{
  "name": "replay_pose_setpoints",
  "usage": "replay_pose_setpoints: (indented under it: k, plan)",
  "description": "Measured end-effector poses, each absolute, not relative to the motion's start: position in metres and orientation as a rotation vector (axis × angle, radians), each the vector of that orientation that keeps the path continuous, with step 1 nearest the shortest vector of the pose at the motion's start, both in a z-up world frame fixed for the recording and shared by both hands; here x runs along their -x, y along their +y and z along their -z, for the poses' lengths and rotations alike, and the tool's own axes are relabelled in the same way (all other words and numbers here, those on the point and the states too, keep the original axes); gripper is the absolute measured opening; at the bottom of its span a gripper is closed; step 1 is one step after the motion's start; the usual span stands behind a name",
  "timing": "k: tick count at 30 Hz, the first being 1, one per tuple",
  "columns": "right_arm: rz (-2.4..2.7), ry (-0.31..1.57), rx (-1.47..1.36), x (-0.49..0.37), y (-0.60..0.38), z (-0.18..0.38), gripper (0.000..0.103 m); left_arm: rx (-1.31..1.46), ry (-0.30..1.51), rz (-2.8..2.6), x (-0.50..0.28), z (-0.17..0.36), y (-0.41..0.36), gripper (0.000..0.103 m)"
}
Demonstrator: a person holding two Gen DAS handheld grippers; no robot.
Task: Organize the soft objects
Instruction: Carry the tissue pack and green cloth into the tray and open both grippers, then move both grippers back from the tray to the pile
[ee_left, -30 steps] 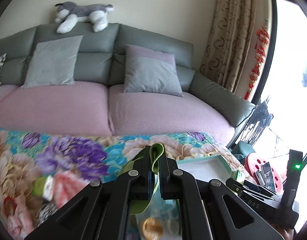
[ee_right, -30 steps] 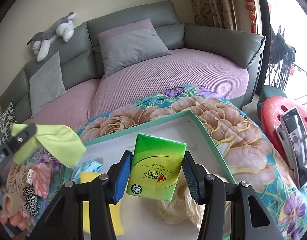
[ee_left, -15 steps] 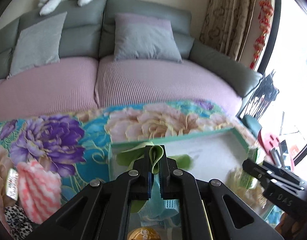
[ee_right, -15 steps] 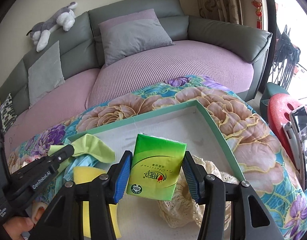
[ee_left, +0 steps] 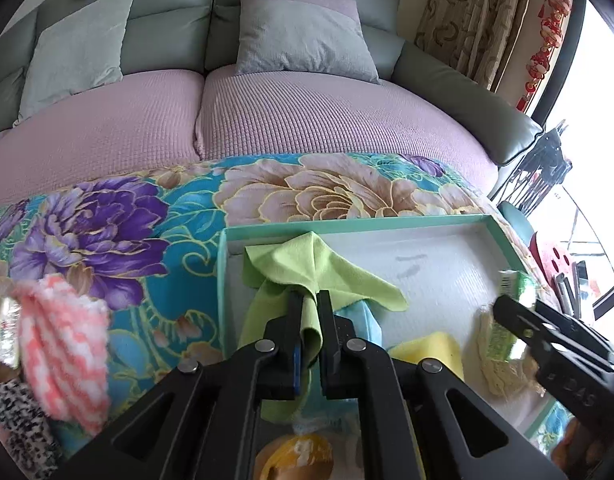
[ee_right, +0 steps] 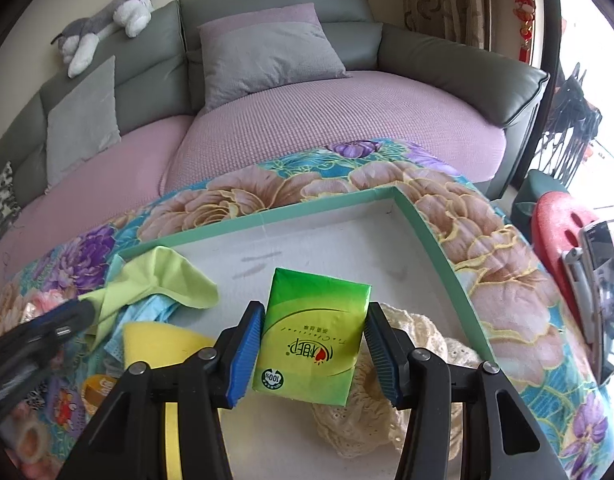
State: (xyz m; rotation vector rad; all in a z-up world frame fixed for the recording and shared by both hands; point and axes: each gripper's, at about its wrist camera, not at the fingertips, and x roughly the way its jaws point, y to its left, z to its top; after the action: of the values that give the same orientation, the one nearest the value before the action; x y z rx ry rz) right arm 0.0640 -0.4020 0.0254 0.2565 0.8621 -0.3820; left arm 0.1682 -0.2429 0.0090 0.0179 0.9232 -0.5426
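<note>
Setting: a floral tablecloth (ee_left: 107, 216) in front of a sofa (ee_right: 347, 120); on it your mint-rimmed tray (ee_right: 431, 236).
Left gripper (ee_left: 310, 312): pinched narrow on the green cloth (ee_left: 307, 268), which drapes into the tray's far-left corner, probably for dropping there.
Right gripper (ee_right: 313, 344): clamped on the tissue pack (ee_right: 313, 332), upright above the cream lace (ee_right: 387, 420), so you can likely place it without crushing.
</note>
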Motion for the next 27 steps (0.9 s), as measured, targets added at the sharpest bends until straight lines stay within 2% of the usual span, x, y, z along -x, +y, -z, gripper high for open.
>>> replay_pose_setpoints:
  k: [3,7,9,11,15,17,18,21,26,27]
  plan:
    - [0.389,0.882,-0.246,-0.065,-0.402,-0.023,0.055,-0.012,0.935,0.518,-0.16,-0.02,-0.229,0.03]
    - [0.393,0.924,-0.216,-0.07,-0.398,-0.017,0.056,0.011,0.914,0.499,-0.142,-0.034,-0.203,0.033]
    - [0.402,0.935,-0.205,-0.07,-0.396,-0.015,0.059,0.022,0.915,0.467,-0.131,-0.036,-0.186,0.033]
    - [0.406,0.935,-0.197,-0.07,-0.394,-0.017,0.075,0.034,0.92,0.435,-0.12,-0.037,-0.168,0.033]
    - [0.41,0.924,-0.171,-0.072,-0.386,-0.023,0.085,0.06,0.905,0.35,-0.114,-0.043,-0.134,0.033]
    - [0.421,0.926,-0.142,-0.074,-0.38,-0.024,0.103,0.085,0.877,0.3,-0.113,-0.049,-0.116,0.033]
    - [0.424,0.922,-0.13,-0.074,-0.377,-0.026,0.103,0.104,0.857,0.275,-0.113,-0.053,-0.104,0.033]
    - [0.429,0.908,-0.129,-0.075,-0.371,-0.031,0.103,0.146,0.818,0.182,-0.115,-0.057,-0.073,0.047]
    - [0.435,0.905,-0.091,-0.078,-0.354,-0.039,0.103,0.198,0.824,0.043,-0.119,-0.051,-0.027,0.057]
    - [0.426,0.9,-0.084,-0.08,-0.349,-0.041,0.103,0.209,0.822,0.021,-0.119,-0.051,-0.018,0.063]
